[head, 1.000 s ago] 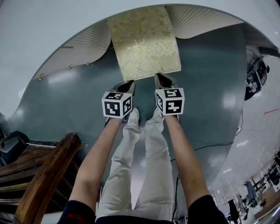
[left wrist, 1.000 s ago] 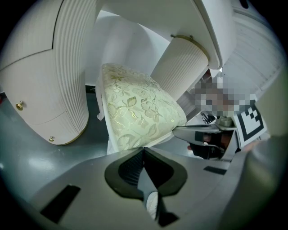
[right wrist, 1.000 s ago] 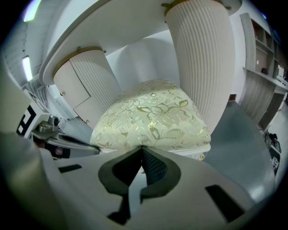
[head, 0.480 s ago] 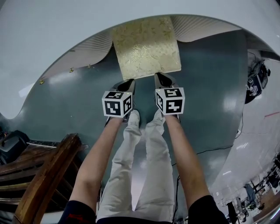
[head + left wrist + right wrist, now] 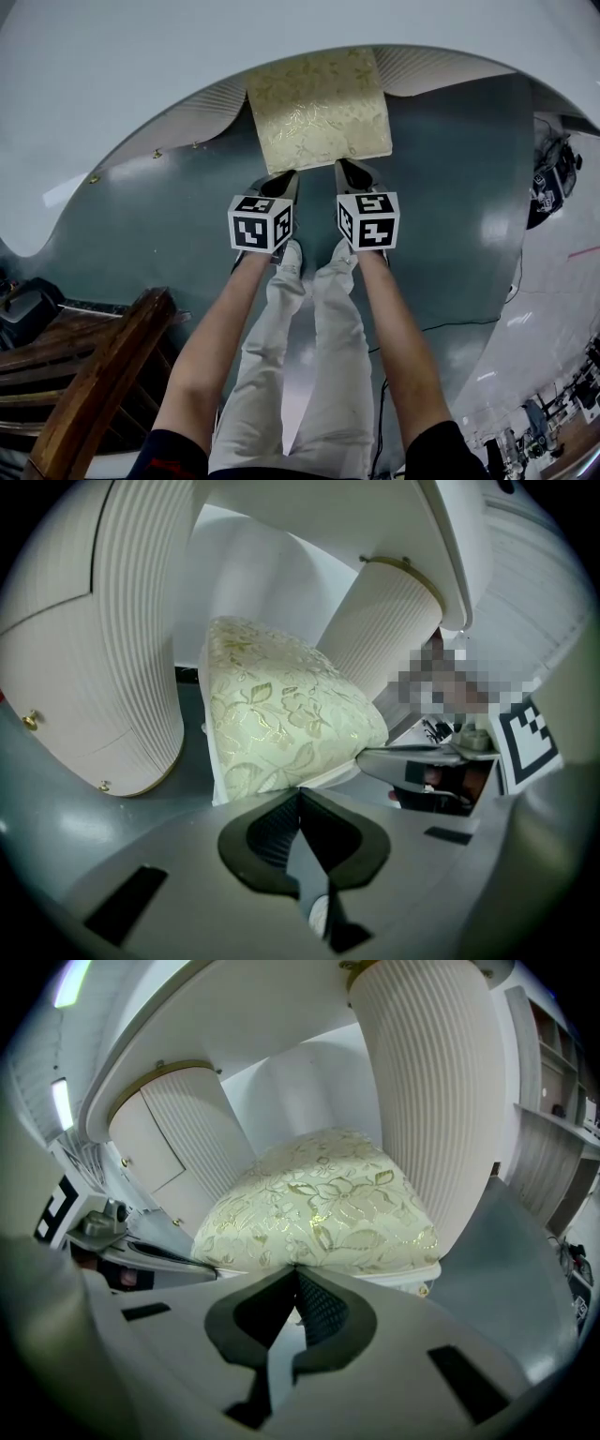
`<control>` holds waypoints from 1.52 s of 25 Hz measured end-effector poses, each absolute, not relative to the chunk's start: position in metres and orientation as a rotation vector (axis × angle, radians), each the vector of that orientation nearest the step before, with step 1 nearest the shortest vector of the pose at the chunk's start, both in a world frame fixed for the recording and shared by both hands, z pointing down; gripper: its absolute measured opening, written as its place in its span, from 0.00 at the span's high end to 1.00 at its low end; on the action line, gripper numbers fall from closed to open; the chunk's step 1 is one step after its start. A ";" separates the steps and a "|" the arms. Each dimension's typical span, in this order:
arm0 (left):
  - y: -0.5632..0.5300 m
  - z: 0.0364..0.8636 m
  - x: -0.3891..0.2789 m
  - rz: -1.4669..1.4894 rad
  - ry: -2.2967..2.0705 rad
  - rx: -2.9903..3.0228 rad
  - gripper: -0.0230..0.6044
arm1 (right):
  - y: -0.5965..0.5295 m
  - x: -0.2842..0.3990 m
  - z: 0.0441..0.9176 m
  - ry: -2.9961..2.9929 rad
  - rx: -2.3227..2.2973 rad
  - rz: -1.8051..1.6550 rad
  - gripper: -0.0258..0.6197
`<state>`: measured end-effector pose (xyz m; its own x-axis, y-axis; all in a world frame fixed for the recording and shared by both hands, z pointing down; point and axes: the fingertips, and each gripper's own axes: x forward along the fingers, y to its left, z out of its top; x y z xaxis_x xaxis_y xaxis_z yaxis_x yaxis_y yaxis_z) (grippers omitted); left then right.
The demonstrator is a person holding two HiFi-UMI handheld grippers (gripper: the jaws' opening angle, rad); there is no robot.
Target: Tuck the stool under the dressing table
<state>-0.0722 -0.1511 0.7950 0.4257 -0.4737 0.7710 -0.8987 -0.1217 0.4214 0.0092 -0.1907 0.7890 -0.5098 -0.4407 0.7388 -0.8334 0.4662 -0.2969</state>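
Gold-floral stool on floor, at 12 o'clock from both grippers. Far edge at desk rim, seat between its 2 fluted pedestals.

Left gripper closed, empty, tip against stool's near edge. Right gripper closed, empty, tip on same edge. Both equally near.

Near edge runs 9-to-3, square to push line.

Judgement: next move is push straight toward 12 o'clock. Uneven pressure from 2 grippers could skew stool into pedestal.

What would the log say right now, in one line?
step: push stool | left gripper: shut, tip at near edge | right gripper: shut, same edge | stool: partly under dressing table
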 end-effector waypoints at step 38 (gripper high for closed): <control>-0.197 0.794 -0.079 0.565 -1.227 1.762 0.94 | -0.232 -0.006 0.788 -2.176 1.058 0.853 0.94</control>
